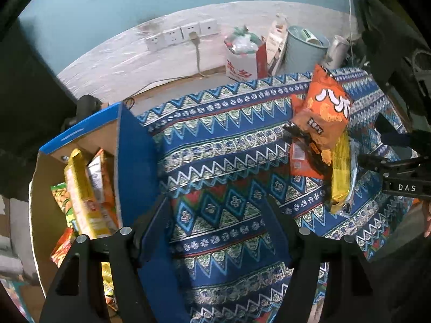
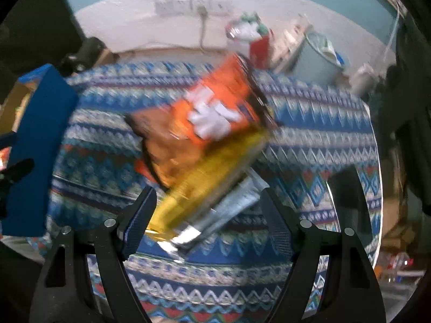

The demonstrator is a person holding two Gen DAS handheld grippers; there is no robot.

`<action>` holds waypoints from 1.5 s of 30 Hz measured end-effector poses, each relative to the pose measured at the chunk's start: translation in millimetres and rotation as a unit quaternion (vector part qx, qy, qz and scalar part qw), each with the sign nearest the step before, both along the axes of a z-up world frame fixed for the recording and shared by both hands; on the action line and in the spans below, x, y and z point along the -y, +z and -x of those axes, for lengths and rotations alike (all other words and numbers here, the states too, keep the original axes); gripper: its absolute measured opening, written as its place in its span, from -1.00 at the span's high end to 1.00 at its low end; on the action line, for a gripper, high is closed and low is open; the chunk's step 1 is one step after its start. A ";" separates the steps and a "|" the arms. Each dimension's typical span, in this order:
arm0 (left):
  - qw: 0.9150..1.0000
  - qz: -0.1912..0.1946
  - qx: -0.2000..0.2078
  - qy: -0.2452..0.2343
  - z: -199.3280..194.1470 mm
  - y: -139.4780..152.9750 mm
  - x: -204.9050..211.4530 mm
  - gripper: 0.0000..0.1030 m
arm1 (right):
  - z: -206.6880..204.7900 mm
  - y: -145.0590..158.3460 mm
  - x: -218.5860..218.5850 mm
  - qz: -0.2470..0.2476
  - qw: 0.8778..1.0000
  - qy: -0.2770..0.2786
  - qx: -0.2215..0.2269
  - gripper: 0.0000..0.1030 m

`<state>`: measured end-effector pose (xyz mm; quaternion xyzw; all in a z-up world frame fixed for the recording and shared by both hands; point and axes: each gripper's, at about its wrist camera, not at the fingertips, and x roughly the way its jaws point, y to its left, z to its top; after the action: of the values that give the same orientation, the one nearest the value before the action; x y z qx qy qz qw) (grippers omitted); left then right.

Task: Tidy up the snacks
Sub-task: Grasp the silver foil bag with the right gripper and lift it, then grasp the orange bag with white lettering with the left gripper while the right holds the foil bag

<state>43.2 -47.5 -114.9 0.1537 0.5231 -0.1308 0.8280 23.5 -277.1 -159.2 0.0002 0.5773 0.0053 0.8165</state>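
A pile of snacks lies on the patterned tablecloth (image 1: 229,148): an orange chip bag (image 1: 326,107) (image 2: 215,107) on top, a yellow bag (image 1: 340,172) (image 2: 204,177) under it, and a silvery pack (image 2: 237,202) beside that. My right gripper (image 2: 208,199) is open right at the pile, and the yellow bag's near end lies between its fingers without being pinched. In the left wrist view the right gripper (image 1: 374,145) shows beside the pile. My left gripper (image 1: 216,210) hangs open over bare cloth. A blue cardboard box (image 1: 134,161) (image 2: 40,148) on the left holds several snack packs (image 1: 83,196).
Behind the table, by the wall, stand a white bag of rubbish (image 1: 242,59) and a pale blue bin (image 1: 304,48). Wall sockets (image 1: 183,33) with a plugged cable are on the wall. The table's right edge (image 2: 374,161) drops off near the right gripper.
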 end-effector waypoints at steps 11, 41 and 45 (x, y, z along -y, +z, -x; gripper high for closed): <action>0.999 -0.021 -0.011 -0.027 -3.1 -23.1 26.6 -0.39 | -3.6 -43.1 27.2 -0.012 0.998 -0.045 -0.052 -0.52; 0.998 -0.016 -0.020 -0.060 -20.6 -25.0 82.4 -0.46 | 12.1 -68.1 98.3 -0.001 0.995 -0.067 -0.077 0.14; 0.997 -0.017 -0.019 -0.067 -23.0 -26.1 91.9 -0.46 | 21.8 -75.5 97.8 -0.009 0.994 -0.064 -0.091 0.05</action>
<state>66.3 -139.3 -141.1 0.1995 0.5298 -0.1800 0.8044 1.7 -375.0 -234.7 0.0450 0.6481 -0.0422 0.7591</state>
